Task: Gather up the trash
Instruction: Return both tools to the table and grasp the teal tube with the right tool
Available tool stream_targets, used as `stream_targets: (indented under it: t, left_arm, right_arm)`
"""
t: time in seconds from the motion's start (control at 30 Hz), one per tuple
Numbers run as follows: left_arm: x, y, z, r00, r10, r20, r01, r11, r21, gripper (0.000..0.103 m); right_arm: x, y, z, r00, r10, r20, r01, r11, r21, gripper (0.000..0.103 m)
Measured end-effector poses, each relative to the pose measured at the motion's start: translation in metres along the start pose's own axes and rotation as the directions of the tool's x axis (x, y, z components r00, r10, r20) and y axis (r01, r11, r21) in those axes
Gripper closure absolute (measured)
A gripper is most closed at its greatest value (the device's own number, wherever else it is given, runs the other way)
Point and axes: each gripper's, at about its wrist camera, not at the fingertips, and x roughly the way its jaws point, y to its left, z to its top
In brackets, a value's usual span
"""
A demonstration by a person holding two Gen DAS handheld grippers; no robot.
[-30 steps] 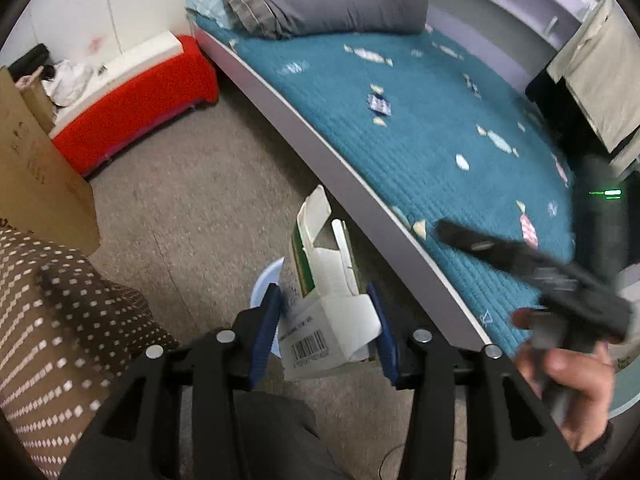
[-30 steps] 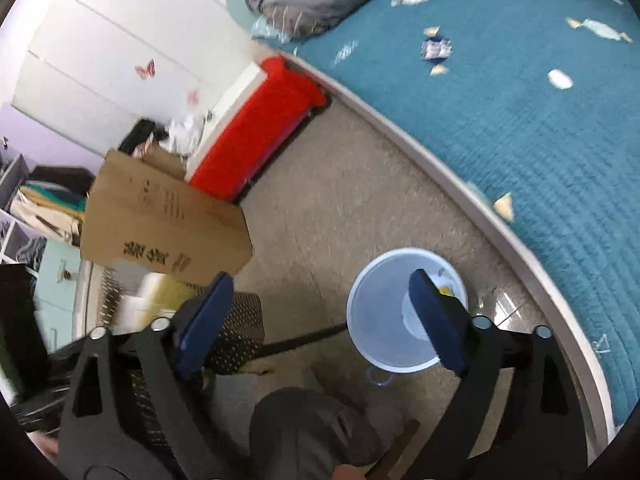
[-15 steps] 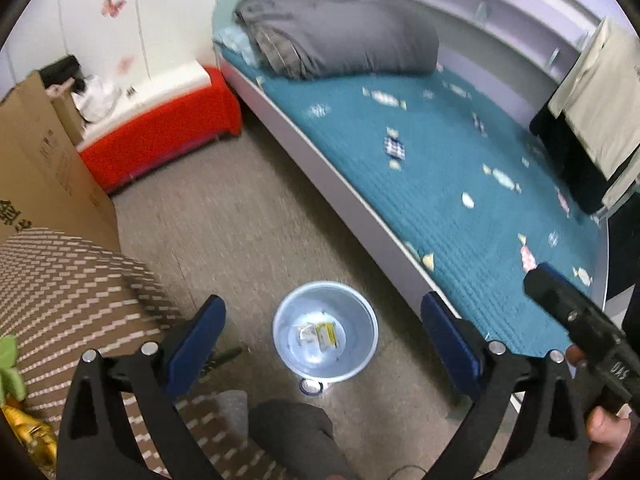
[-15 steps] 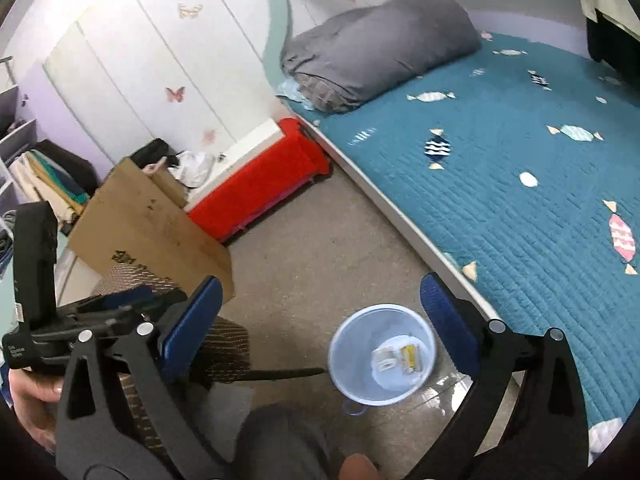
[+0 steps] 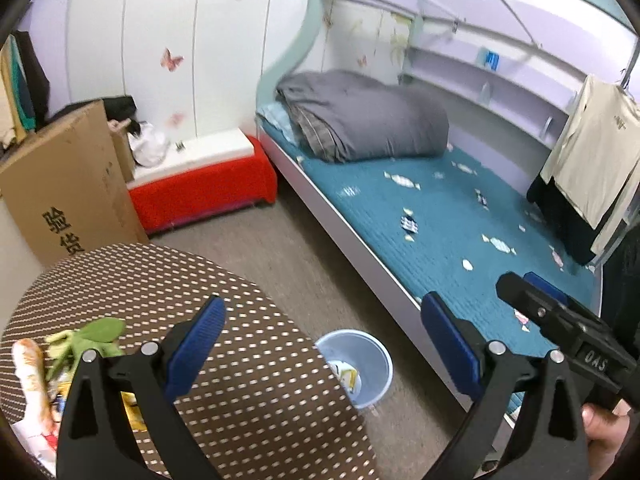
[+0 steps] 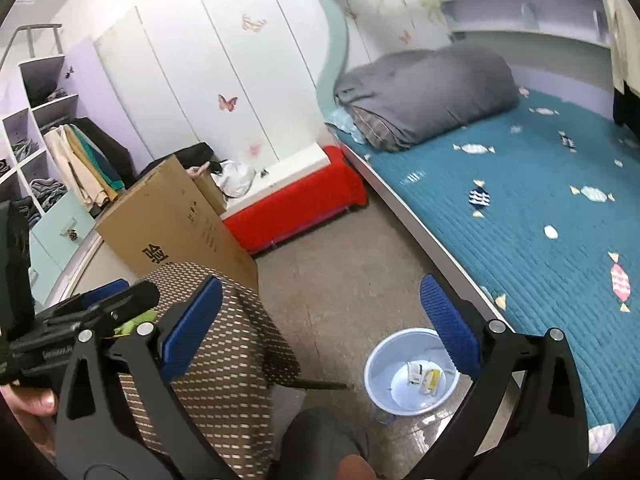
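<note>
My left gripper [image 5: 322, 346] hangs open and empty above the floor, its blue pads wide apart. Below it stands a pale blue bin [image 5: 380, 380] with a white and yellow carton [image 5: 346, 376] lying inside. My right gripper [image 6: 320, 328] is open too, with nothing between its pads. In its view the bin [image 6: 378, 360] holds small cartons [image 6: 424, 376]. Trash lies on the brown dotted table [image 5: 224, 312]: a green leafy scrap [image 5: 98, 332], a yellow packet [image 5: 132, 408] and a pale bread-like piece [image 5: 30, 376]. A hand holds the right gripper [image 5: 520, 284] at the right edge of the left wrist view.
A bed with a teal cover [image 5: 440, 216] and a grey folded quilt [image 5: 360, 116] runs along the right. A red bench [image 5: 200, 196] and a tall cardboard box [image 5: 68, 184] stand by the wall. Grey floor [image 5: 288, 256] lies between table and bed. My knee [image 6: 320, 440] is just below.
The left gripper opened and let go of the white carton, which now lies in the bin. Both grippers rose and tipped upward, bringing the dotted table and the wall into view.
</note>
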Motion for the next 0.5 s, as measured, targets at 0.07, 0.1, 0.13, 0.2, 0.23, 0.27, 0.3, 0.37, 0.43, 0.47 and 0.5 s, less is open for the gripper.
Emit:
stream_targets:
  t: [0.07,0.1,0.13,0.2,0.23,0.27,0.3,0.37,0.43,0.47,0.5]
  left_arm:
    - [-0.016,0.006,-0.002,0.999,0.014,0.029,-0.014,1.000,0.001,0.007]
    - [-0.026,0.011,-0.003,0.999,0.018,0.044,-0.018,1.000,-0.004,0.007]
    - [-0.033,0.015,-0.006,0.998,0.020,0.053,-0.019,1.000,-0.009,0.007]
    - [-0.046,0.023,-0.011,0.997,0.026,0.071,-0.025,0.999,-0.022,0.007]
    - [-0.053,0.029,-0.013,0.996,0.032,0.080,-0.030,0.999,-0.029,0.007]
    - [-0.059,0.033,-0.016,0.995,0.039,0.088,-0.036,0.999,-0.035,0.007]
    - [-0.066,0.038,-0.019,0.994,0.048,0.098,-0.044,0.998,-0.044,0.007]
    - [-0.077,0.047,-0.024,0.992,0.063,0.109,-0.057,0.997,-0.055,0.007]
    - [-0.087,0.057,-0.031,0.989,0.085,0.120,-0.077,0.995,-0.065,0.007]
    - [-0.091,0.061,-0.034,0.987,0.096,0.127,-0.087,0.994,-0.071,0.007]
    - [-0.096,0.065,-0.036,0.986,0.105,0.131,-0.096,0.992,-0.076,0.007]
  right_arm:
    - [-0.006,0.014,0.001,1.000,0.004,0.013,-0.004,1.000,-0.013,0.006]
    - [-0.010,0.024,0.001,1.000,0.007,0.018,-0.007,1.000,-0.026,0.006]
    - [-0.012,0.031,0.001,1.000,0.009,0.022,-0.008,0.999,-0.038,0.006]
    - [-0.017,0.045,0.000,0.999,0.016,0.030,-0.014,0.998,-0.062,0.006]
    - [-0.019,0.055,-0.001,0.999,0.028,0.029,-0.026,0.997,-0.079,0.006]
    - [-0.020,0.062,-0.001,0.999,0.035,0.027,-0.032,0.995,-0.091,0.006]
    - [-0.021,0.068,-0.002,0.999,0.041,0.025,-0.038,0.994,-0.104,0.006]
    - [-0.024,0.083,-0.004,0.998,0.062,0.015,-0.059,0.990,-0.129,0.006]
    - [-0.027,0.096,-0.008,0.997,0.075,0.009,-0.073,0.986,-0.151,0.006]
    - [-0.027,0.103,-0.009,0.997,0.082,0.005,-0.080,0.984,-0.161,0.006]
    - [-0.028,0.112,-0.012,0.996,0.095,-0.003,-0.094,0.980,-0.176,0.006]
